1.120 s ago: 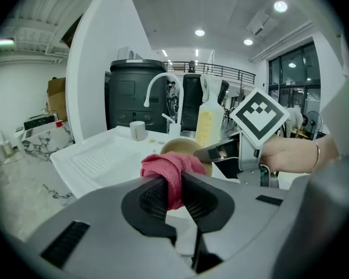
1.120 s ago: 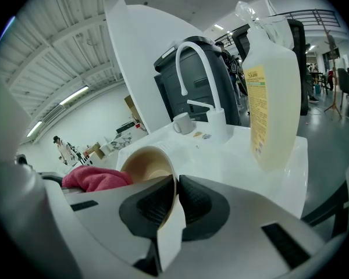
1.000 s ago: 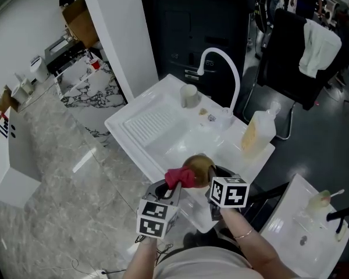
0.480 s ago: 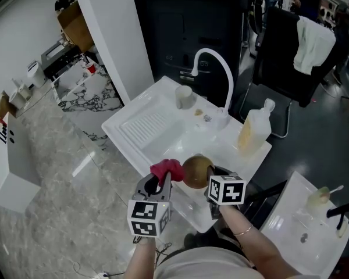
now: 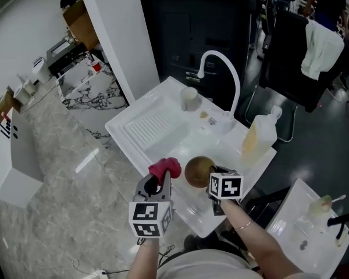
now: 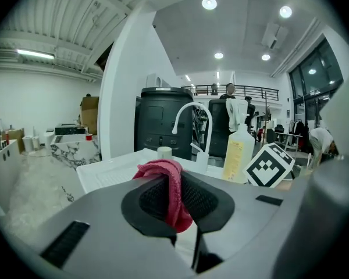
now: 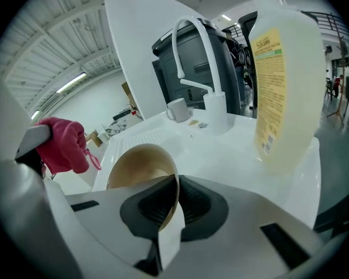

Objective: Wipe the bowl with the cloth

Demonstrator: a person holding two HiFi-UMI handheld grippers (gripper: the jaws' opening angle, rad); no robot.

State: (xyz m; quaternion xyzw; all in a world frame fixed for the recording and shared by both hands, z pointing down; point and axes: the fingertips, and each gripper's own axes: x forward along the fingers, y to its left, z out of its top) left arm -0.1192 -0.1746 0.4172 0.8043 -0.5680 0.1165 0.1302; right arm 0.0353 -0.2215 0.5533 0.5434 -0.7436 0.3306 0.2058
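Wiping step: right gripper [image 5: 212,179], fingers just closing on the bowl [image 5: 198,171] rim, holds it over the sink [image 5: 183,141]; left gripper [image 5: 156,183], fingers clenched on the cloth [image 5: 165,168] alongside, should next press it into the bowl.

The red cloth [image 5: 164,168] has come off the bowl [image 5: 199,171]. The left gripper [image 5: 160,179] pulled it toward 9 o'clock, and a small gap seems to show between them.
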